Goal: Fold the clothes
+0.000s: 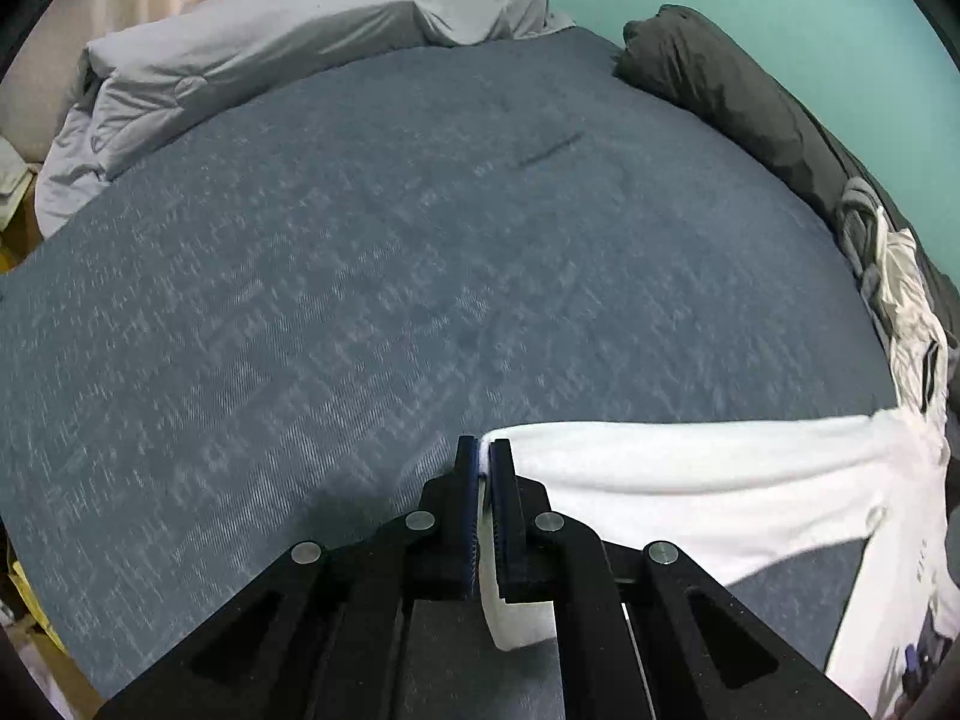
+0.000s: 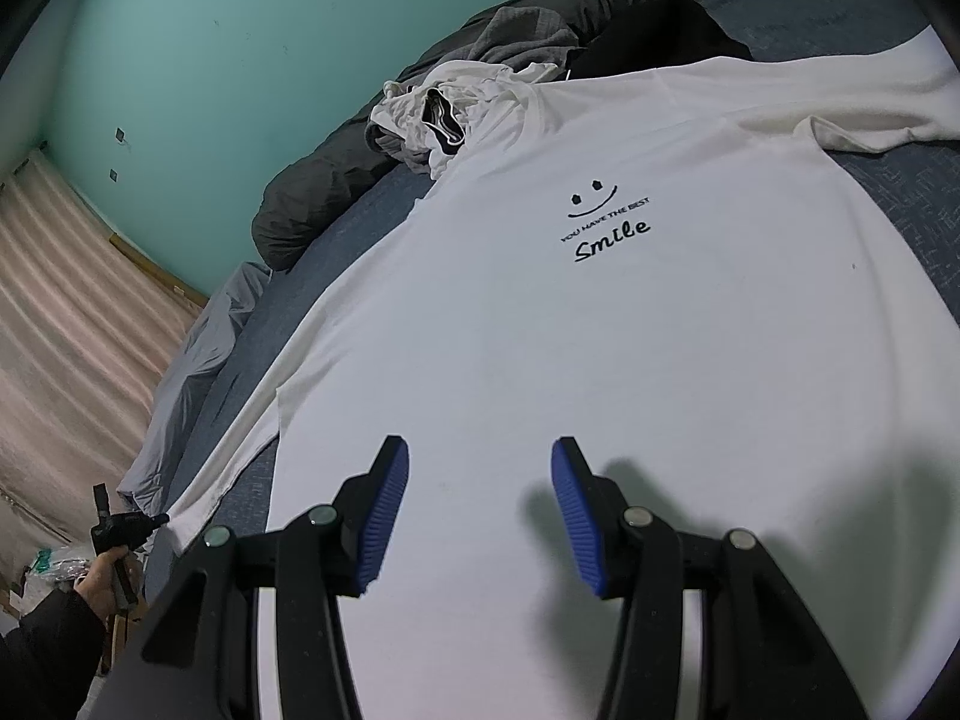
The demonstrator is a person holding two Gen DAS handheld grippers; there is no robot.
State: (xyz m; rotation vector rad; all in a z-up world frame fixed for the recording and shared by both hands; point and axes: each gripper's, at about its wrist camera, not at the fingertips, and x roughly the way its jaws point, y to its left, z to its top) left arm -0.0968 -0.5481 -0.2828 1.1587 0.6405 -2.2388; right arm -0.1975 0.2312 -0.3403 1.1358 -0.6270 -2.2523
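White T-shirt (image 1: 690,474) cut off at right edge in left wrist view; bed (image 1: 360,276) blurred; small print above "Smile" barely legible.

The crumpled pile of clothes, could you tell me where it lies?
In the right wrist view the crumpled pile lies upper left, beside the white T-shirt's collar, against the dark bolster.

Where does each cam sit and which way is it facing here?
Left wrist: on the left gripper, looking down along its fingers across the blue bedspread to a grey duvet; jaws shut on the white T-shirt's sleeve.
Right wrist: on the right gripper, jaws open, above the T-shirt's front with its "Smile" print, facing the teal wall; the person's left hand shows at lower left.
Shared: the T-shirt, bedspread, the dark bedding along the wall, wall.
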